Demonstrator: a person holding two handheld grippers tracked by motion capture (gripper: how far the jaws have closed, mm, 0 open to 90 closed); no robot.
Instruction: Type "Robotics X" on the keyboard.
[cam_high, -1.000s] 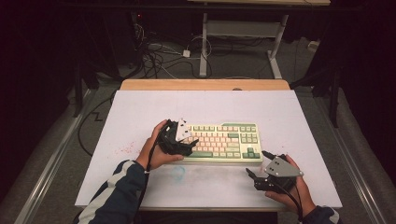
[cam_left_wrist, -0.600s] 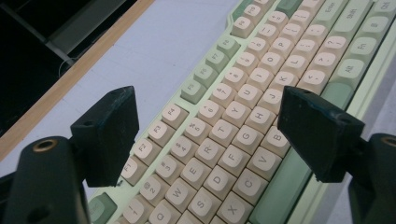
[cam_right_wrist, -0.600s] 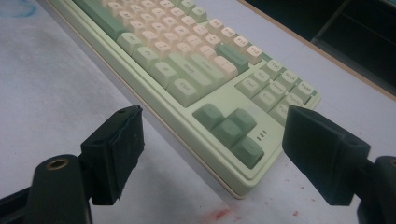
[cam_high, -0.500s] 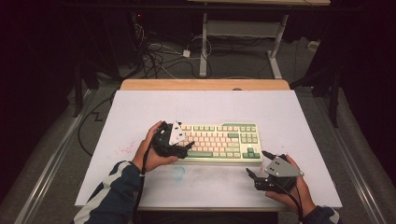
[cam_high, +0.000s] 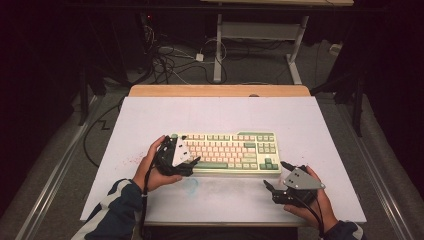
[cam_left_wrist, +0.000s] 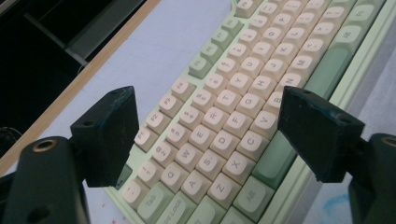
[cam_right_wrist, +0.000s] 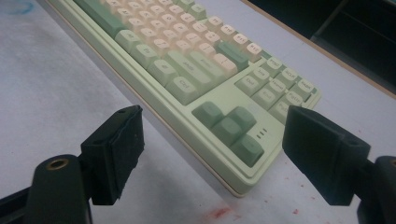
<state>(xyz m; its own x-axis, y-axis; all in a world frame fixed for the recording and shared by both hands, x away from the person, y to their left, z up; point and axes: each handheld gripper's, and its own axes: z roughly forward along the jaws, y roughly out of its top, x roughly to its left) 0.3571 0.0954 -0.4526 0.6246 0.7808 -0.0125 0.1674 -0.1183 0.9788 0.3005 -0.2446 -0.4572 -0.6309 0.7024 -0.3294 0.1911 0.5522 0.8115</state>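
Both pairs of jaws stand wide apart and hold nothing. On the left gripper (cam_left_wrist: 205, 135) the two black jaws hang over the letter keys at the left end of the keyboard (cam_left_wrist: 261, 93), one above the outer key column, the other above the front edge near the space bar; whether they touch the keys cannot be told. This spread seems chosen so that the gripper can take the keyboard's left end from both sides, or press down on it. The right gripper (cam_right_wrist: 210, 154) is held low over the counter (cam_right_wrist: 56, 93), just beside the keyboard's right front corner, with the arrow keys (cam_right_wrist: 231, 128) between its jaws in that view but farther off, so it is near and not in contact. In the high view the keyboard (cam_high: 227, 151) lies flat near the middle of the white counter (cam_high: 225, 115), its long side across the person's front, the left gripper (cam_high: 175, 157) at its left end and the right gripper (cam_high: 280, 175) in front of its right corner. Such a placing at both ends suggests a lift or shift with two hands.
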